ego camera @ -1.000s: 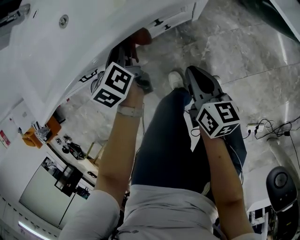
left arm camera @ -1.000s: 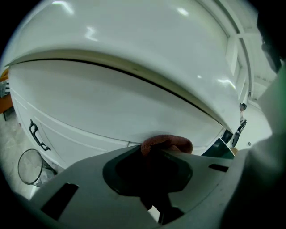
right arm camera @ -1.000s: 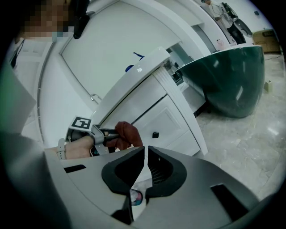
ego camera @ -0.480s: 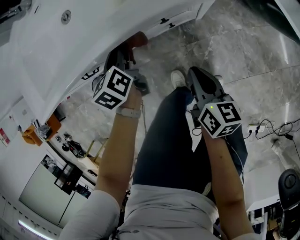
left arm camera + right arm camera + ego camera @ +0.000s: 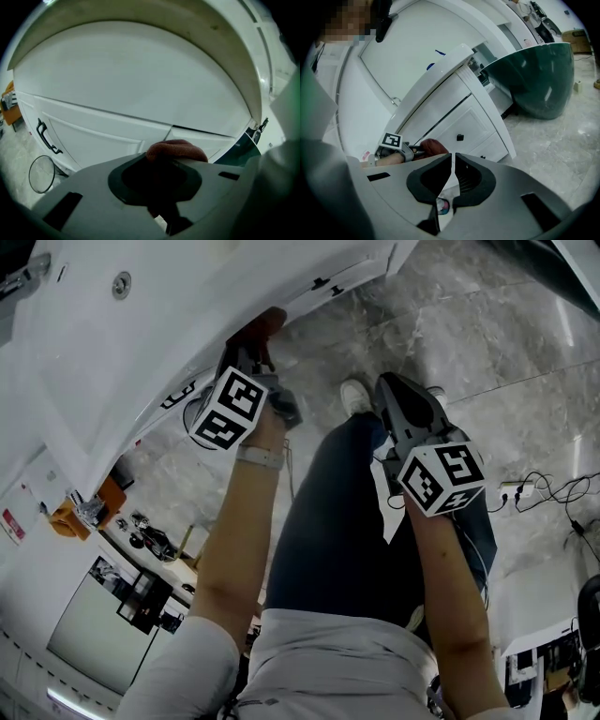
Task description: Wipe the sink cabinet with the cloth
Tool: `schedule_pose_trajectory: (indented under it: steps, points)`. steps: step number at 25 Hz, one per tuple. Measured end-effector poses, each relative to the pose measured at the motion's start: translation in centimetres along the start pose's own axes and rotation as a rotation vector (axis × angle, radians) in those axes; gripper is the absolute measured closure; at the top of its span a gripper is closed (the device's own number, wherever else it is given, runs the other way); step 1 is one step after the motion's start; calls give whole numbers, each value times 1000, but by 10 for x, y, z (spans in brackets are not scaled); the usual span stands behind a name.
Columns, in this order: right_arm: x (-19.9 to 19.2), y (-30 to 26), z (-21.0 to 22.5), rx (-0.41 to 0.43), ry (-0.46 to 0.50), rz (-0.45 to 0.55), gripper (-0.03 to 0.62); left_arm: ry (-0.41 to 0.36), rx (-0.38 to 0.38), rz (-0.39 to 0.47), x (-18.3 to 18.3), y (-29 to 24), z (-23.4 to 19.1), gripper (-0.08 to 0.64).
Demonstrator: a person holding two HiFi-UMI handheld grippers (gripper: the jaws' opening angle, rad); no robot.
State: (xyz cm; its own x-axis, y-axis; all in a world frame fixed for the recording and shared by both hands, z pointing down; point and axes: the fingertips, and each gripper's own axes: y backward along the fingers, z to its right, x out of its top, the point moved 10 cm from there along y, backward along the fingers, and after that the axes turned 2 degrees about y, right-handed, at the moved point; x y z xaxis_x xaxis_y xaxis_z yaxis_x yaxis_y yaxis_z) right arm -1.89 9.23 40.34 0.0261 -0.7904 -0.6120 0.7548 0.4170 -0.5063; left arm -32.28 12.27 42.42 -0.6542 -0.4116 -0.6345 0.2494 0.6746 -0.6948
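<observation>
The left tool (image 5: 247,354) has its jaws closed on a reddish-brown cloth (image 5: 269,321), and the wad bulges out past the tips (image 5: 176,150). The cloth is pressed against the white front of the sink cabinet (image 5: 117,89), just under the overhanging edge of the worktop (image 5: 89,390). It sits close to the seam where two door panels meet. A black handle (image 5: 45,136) is on the door well to the left of the cloth.

The right tool (image 5: 394,388) hangs over the person's thigh, apart from the cabinet. Its jaws (image 5: 453,172) stand almost together, with only a thin slit between them and nothing gripped.

Set into the worktop is the white sink (image 5: 103,320), where a small round metal fitting (image 5: 122,284) shows on its surface.

In the right gripper view a large dark green basin (image 5: 534,75) stands on the grey marble floor (image 5: 553,145) just beside the cabinet; its inside cannot be seen.
</observation>
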Motion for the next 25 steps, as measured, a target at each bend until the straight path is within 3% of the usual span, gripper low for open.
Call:
schedule_pose_trajectory:
  steps: [17,25]
  points:
    - [0,-1,35,-73,-69,47,554,-17,110,-213,-47,-81,-17,499]
    - [0,1,46,-117,-93,78,554,-77,71,-312,-63,-110,-12,500]
